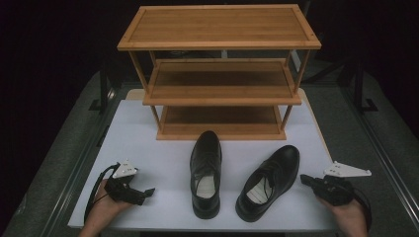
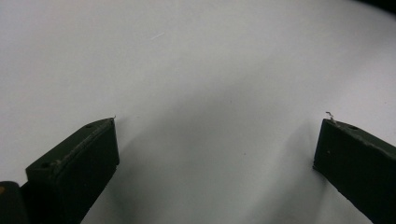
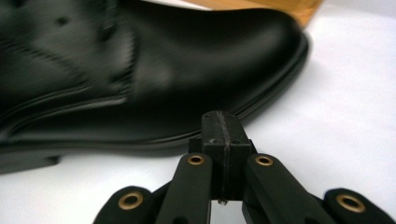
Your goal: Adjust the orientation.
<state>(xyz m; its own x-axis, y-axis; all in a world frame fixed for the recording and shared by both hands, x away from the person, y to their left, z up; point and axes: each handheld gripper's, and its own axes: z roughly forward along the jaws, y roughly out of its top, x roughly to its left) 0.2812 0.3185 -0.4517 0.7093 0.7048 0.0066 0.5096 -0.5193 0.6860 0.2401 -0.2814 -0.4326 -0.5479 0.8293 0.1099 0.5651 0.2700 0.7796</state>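
1. Two black leather lace-up dress shoes lie on the white rectangular table top (image 1: 148, 128), both in front of the three-tier wooden shoe rack (image 1: 220, 74), which we take as our landmark.
2. We see the left black shoe (image 1: 206, 173) just in front of the rack's bottom shelf, its toe pointing at the rack and nearly reaching it, its heel toward the person.
3. We see the right black shoe (image 1: 269, 180) also in front of the rack, a little farther out, angled so that its toe points toward the rack's right front leg. The two shoes lie near each other but apart.
4. We hold the left gripper (image 1: 147, 191) well in front of the rack's left side, low over the table and apart from the left shoe. In the left gripper view its two fingers (image 2: 77, 163) stand wide apart with bare white table between them, holding nothing.
5. We hold the right gripper (image 1: 304, 178) in front of the rack's right end, just beside the right shoe's outer side. In the right gripper view its fingers (image 3: 223, 135) are pressed together with nothing between them, tips close to the shoe's (image 3: 149, 70) sole edge; we cannot tell whether they touch it.
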